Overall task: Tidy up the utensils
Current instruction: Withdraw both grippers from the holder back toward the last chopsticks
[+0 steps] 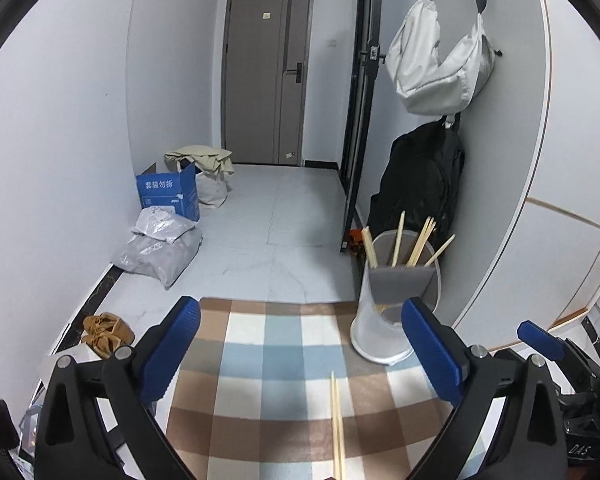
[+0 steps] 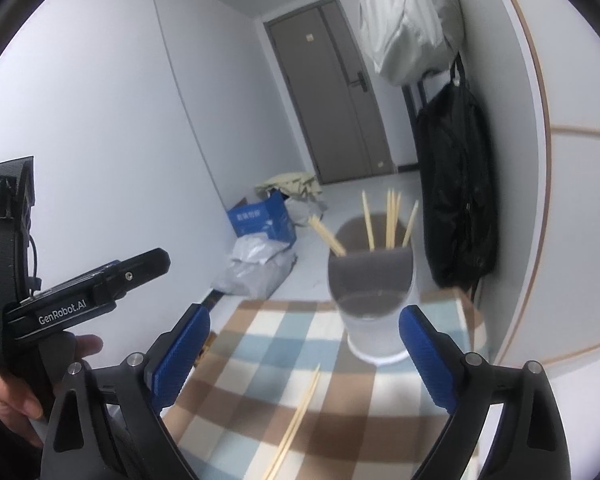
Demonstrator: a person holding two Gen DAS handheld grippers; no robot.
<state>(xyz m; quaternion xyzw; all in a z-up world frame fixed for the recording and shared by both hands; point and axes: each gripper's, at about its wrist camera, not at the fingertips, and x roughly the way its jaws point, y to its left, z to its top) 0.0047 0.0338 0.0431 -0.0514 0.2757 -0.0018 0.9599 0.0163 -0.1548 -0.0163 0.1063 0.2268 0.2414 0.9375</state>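
Two pale wooden chopsticks (image 1: 337, 424) lay side by side on the checked brown, blue and cream cloth (image 1: 260, 412) that covered the tabletop, running from the lower centre of the left wrist view toward the bottom edge. The same pair showed in the lower centre of the right wrist view, angled toward the lower left. A translucent white plastic holder with a grey insert (image 1: 396, 300) stood on the cloth right of centre, and several chopsticks already stood in it (image 1: 418, 242), leaning in different directions.

The left gripper (image 1: 300, 344) was spread wide and held nothing; the loose pair lay between and just below its blue pads. The right gripper (image 2: 304, 354) was likewise wide apart and empty.

By my assessment, the step in hand was collecting the loose pair for the holder. Good practice would be to bring one gripper down across the sticks at about mid-length, so both are pinched together and neither rolls free. The sticks are thin and lie flat on soft cloth, so the pads should come low before closing. The holder looked light; dropping the sticks in near upright would lessen the chance of tipping it.
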